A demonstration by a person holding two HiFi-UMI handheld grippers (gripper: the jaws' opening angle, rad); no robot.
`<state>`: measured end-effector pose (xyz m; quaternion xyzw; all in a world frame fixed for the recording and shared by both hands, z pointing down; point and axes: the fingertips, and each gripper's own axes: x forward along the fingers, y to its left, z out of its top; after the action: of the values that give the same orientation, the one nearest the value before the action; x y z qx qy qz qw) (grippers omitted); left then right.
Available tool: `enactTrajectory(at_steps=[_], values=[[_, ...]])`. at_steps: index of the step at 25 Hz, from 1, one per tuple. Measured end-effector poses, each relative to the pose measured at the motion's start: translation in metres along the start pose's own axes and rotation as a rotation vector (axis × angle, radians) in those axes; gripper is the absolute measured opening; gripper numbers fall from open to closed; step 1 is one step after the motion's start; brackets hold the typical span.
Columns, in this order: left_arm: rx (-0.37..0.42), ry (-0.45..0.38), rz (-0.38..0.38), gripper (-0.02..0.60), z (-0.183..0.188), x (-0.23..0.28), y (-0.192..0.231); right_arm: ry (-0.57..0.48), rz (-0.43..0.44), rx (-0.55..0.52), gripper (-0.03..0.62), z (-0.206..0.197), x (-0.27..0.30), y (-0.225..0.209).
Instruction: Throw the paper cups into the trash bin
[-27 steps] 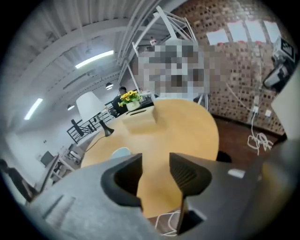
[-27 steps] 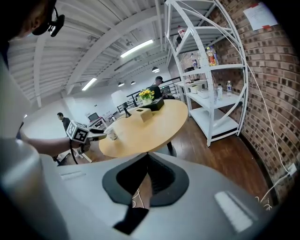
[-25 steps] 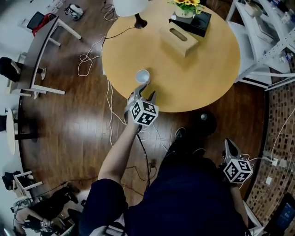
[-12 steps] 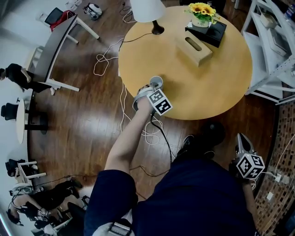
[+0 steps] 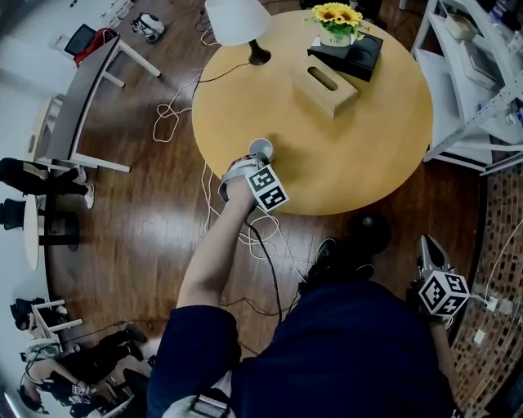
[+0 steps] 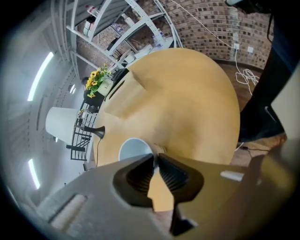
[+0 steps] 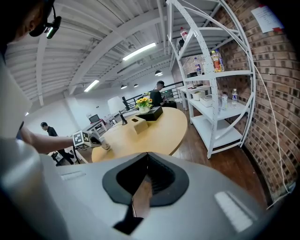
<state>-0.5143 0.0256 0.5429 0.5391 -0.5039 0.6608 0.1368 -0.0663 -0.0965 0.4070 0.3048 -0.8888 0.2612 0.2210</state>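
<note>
A white paper cup (image 5: 260, 148) stands upright near the front left edge of the round wooden table (image 5: 368, 122). My left gripper (image 5: 252, 161) reaches down onto it from the near side. In the left gripper view the jaws have just been closing and now pinch the near rim of the cup (image 6: 133, 149), with the cup wall between the pads. My right gripper (image 5: 427, 246) hangs low at my right side over the floor, far from the table, jaws together and nothing in them. The right gripper view shows the cup (image 7: 106, 145) far off. No trash bin is in view.
On the table's far half stand a white lamp (image 5: 237, 20), a wooden tissue box (image 5: 324, 82) and sunflowers (image 5: 333, 16) on a black box. White shelving (image 5: 474, 73) stands at the right. Cables (image 5: 176, 114) trail over the floor, and a dark round thing (image 5: 365, 229) sits below the table's near edge.
My left gripper came forward and down to the cup, rolled, and its jaws closed on the rim. My right gripper shifted a little at my side.
</note>
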Motion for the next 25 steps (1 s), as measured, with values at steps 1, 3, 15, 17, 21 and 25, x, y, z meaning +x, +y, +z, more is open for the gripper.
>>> enactTrajectory(at_steps=[1,3,15,17,21,25], values=[[0.004,-0.008,0.000,0.037,0.004,-0.002,0.001,0.000,-0.004,0.007,0.011,-0.001,-0.001,-0.002],[0.016,-0.036,-0.004,0.037,0.019,-0.007,0.003,0.001,-0.007,0.018,0.011,-0.003,-0.001,-0.003],[0.308,-0.385,-0.087,0.040,0.229,-0.081,-0.055,-0.069,-0.096,0.117,0.011,-0.009,-0.021,-0.034],[0.396,-0.452,-0.103,0.040,0.266,-0.099,-0.078,-0.086,-0.132,0.146,0.011,-0.015,-0.030,-0.041],[0.572,-0.576,-0.141,0.040,0.324,-0.142,-0.135,-0.102,-0.177,0.217,0.011,-0.029,-0.044,-0.054],[0.706,-0.673,-0.205,0.040,0.359,-0.182,-0.196,-0.101,-0.211,0.265,0.011,-0.038,-0.057,-0.066]])
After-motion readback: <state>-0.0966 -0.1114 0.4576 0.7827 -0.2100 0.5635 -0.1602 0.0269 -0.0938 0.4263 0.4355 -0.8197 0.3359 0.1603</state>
